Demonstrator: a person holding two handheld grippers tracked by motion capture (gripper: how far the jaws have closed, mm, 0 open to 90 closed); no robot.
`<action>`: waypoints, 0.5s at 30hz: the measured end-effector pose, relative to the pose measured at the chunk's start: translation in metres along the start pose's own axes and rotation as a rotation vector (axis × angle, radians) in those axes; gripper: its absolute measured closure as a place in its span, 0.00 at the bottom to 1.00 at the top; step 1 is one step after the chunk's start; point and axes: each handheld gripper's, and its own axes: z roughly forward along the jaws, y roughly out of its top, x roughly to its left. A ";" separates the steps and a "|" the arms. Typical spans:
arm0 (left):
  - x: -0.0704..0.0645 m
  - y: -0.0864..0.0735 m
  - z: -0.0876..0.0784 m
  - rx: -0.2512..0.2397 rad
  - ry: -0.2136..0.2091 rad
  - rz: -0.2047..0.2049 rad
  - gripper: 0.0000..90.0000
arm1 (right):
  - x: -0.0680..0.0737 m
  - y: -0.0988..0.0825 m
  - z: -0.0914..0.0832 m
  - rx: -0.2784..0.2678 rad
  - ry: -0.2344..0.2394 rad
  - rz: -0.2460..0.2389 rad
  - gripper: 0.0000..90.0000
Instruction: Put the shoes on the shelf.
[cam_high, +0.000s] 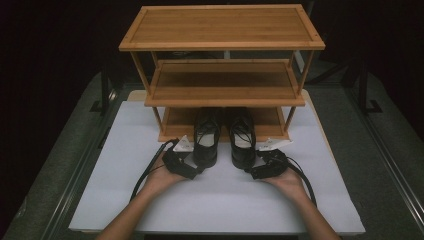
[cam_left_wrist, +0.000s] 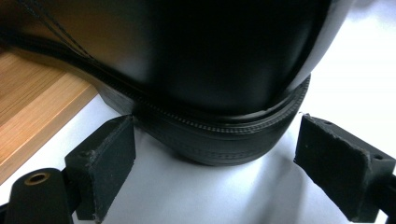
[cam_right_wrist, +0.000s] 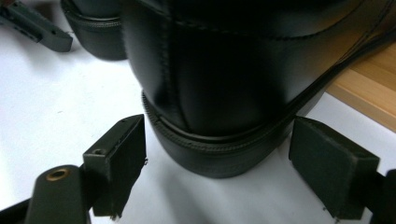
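**shoe_nerd:** So what were the jaws doing at that point?

**rackwatcher:** Both sets stood wide apart and pressed on nothing. In the left gripper view the left gripper had its two black pads either side of the heel of the left black dress shoe, with bare white table showing between the pads and the sole. The left pad sat right by the sole's edge, and I couldn't tell if it brushed it. Same deal on the other side: the right gripper straddled the heel of the right black dress shoe, with gaps on both sides.

**shoe_nerd:** And where were the shoes sitting?

**rackwatcher:** From the high view, the pair stood side by side on the white tabletop, heels toward the person. The toes were tucked into the bottom tier of a three-tier bamboo shoe rack. Left shoe, right shoe, close together but with a slim gap between them.

**shoe_nerd:** Hands?

**rackwatcher:** The left hand and right hand came in from the near edge, each cupping its gripper low on the table just behind a heel. Cables looped off outward. You could spot the left gripper's tip in the corner of the right gripper view.
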 end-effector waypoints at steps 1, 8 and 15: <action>0.000 0.000 0.001 -0.004 0.002 -0.003 0.13 | 0.000 0.001 0.002 0.001 0.005 0.000 0.20; -0.005 0.003 0.003 -0.010 -0.006 0.005 0.15 | 0.011 0.005 0.010 -0.009 0.023 -0.010 0.26; -0.006 0.006 0.005 -0.017 0.030 0.000 0.16 | 0.019 0.007 0.014 -0.024 -0.042 -0.001 0.26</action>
